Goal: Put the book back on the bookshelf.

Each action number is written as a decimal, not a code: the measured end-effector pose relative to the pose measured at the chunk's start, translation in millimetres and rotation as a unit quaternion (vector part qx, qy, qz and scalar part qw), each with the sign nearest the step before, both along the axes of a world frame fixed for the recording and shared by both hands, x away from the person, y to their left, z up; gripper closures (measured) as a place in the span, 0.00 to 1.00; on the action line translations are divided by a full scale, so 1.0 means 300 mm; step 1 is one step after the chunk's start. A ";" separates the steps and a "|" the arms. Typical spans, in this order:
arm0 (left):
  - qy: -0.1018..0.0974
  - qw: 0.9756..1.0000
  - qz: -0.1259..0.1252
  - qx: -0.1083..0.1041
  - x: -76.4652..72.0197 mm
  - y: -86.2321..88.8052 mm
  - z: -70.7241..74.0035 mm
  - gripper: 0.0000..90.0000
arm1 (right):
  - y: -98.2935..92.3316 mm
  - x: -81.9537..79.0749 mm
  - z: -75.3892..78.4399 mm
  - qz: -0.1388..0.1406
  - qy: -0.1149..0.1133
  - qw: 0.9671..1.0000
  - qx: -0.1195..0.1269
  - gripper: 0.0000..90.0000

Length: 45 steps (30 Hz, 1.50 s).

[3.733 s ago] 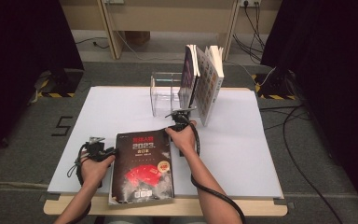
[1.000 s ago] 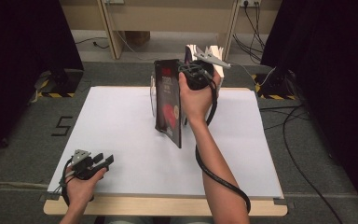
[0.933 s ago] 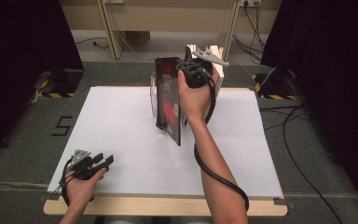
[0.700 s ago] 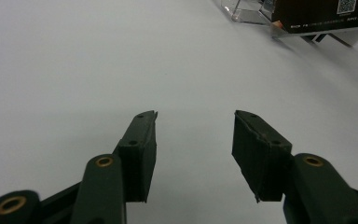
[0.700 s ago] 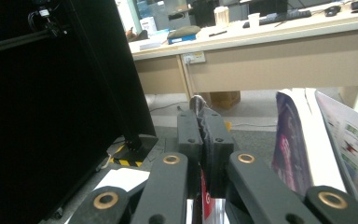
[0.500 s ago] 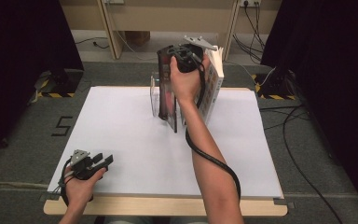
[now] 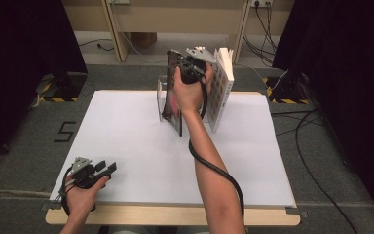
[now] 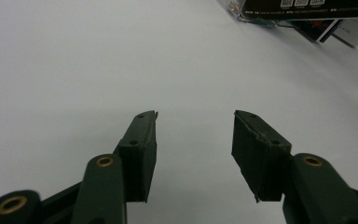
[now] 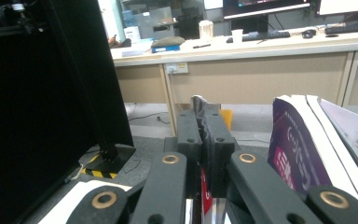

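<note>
Currently the right hand-held gripper (image 7: 191, 68) is clamped on the top edge of a dark-covered book (image 7: 174, 105), holding it upright at the far edge of the desk (image 7: 126, 126), at the clear book stand (image 7: 160, 100). Just beside it, other books (image 7: 220, 87) lean in the same stand. In the right gripper view the jaws pinch the book's edge (image 9: 200, 112). At the near left corner, the left hand-held gripper (image 7: 104, 168) rests with jaws apart, holding nothing.
</note>
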<state>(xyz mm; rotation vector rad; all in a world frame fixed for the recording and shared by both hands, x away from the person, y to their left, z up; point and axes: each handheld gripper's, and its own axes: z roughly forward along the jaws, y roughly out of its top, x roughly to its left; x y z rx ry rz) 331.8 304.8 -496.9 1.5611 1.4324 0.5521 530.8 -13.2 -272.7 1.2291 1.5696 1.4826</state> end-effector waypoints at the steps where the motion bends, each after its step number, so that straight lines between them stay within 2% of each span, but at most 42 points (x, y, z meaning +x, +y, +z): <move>1: 0.001 1.000 0.000 0.002 0.000 -0.001 0.000 0.55 | -0.003 -0.017 -0.001 0.001 -0.001 1.000 0.002 0.97; 6: -0.002 1.000 0.000 0.002 0.000 -0.011 0.003 0.55 | -0.022 -0.120 -0.026 0.022 0.005 1.000 0.002 0.96; 10: -0.002 1.000 -0.004 0.003 -0.002 -0.018 0.001 0.55 | -0.048 -0.174 -0.046 0.048 0.020 0.999 0.009 0.93; 14: -0.001 1.000 -0.002 0.003 -0.002 -0.016 0.001 0.55 | -0.068 -0.209 -0.069 0.055 0.039 0.998 0.004 0.85; 16: -0.002 1.000 -0.002 0.002 -0.003 -0.016 0.001 0.55 | -0.072 -0.215 -0.076 0.055 0.048 0.997 0.004 0.83; 19: 0.001 1.000 0.001 0.004 -0.004 -0.016 0.001 0.55 | -0.082 -0.217 -0.087 0.060 0.070 0.996 0.005 0.74; 21: 0.002 1.000 0.001 0.004 -0.004 -0.015 0.001 0.55 | -0.092 -0.217 -0.092 0.063 0.083 0.994 0.017 0.75; 24: 0.004 1.000 0.001 0.004 -0.003 -0.014 0.001 0.55 | -0.098 -0.228 -0.087 0.051 0.083 0.995 -0.001 0.73; 26: 0.004 1.000 0.001 0.005 -0.003 -0.015 0.000 0.55 | -0.102 -0.231 -0.086 0.054 0.092 0.994 0.009 0.72; 28: 0.002 1.000 -0.001 0.004 -0.004 -0.018 0.002 0.55 | -0.102 -0.233 -0.083 0.050 0.091 0.995 0.003 0.72; 30: 0.002 1.000 -0.002 0.005 -0.005 -0.018 0.003 0.55 | -0.100 -0.229 -0.080 0.046 0.103 0.994 -0.001 0.75; 32: 0.001 1.000 -0.002 0.005 -0.005 -0.019 0.003 0.55 | -0.099 -0.229 -0.080 0.030 0.108 0.993 -0.024 0.80; 34: 0.001 1.000 -0.003 0.005 -0.005 -0.019 0.003 0.55 | -0.103 -0.229 -0.081 0.026 0.121 0.992 -0.027 0.88; 38: 0.000 1.000 -0.004 0.005 -0.003 -0.021 0.002 0.55 | -0.108 -0.230 -0.077 0.009 0.124 0.992 -0.037 0.95; 45: -0.007 1.000 -0.010 0.009 -0.004 -0.027 0.006 0.56 | -0.109 -0.232 -0.077 0.005 0.124 0.992 -0.035 0.97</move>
